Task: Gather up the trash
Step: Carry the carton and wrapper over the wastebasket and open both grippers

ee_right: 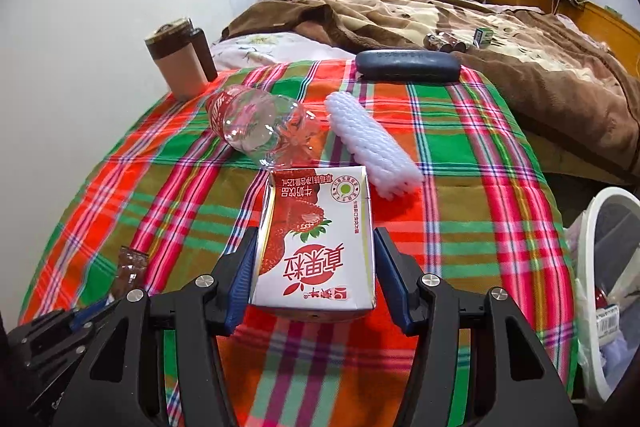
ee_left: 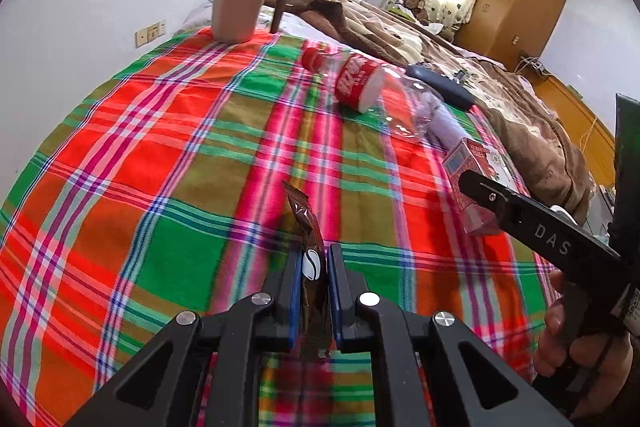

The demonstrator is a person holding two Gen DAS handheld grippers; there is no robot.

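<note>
The left hand-held gripper [ee_left: 314, 263] is clamped on a brown wrapper [ee_left: 308, 227]. The right hand-held gripper [ee_right: 316, 263] stands wide around the milk carton [ee_right: 316, 239], not yet squeezing. Ahead of it, the bottle [ee_right: 256, 123] and the foam sleeve [ee_right: 372, 147] remain; the bin [ee_right: 600, 291] is at its right.

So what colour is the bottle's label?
Red with white writing on the bottle; the left wrist view shows it best.

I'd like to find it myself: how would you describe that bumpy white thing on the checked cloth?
Start at the bright plaid cloth covering the near end of the bed. Near its middle, right of the clear plastic bottle lying on its side, and in front of the dark case, lies the white foam sleeve. It alone is knobbly, netted and pure white.
</note>
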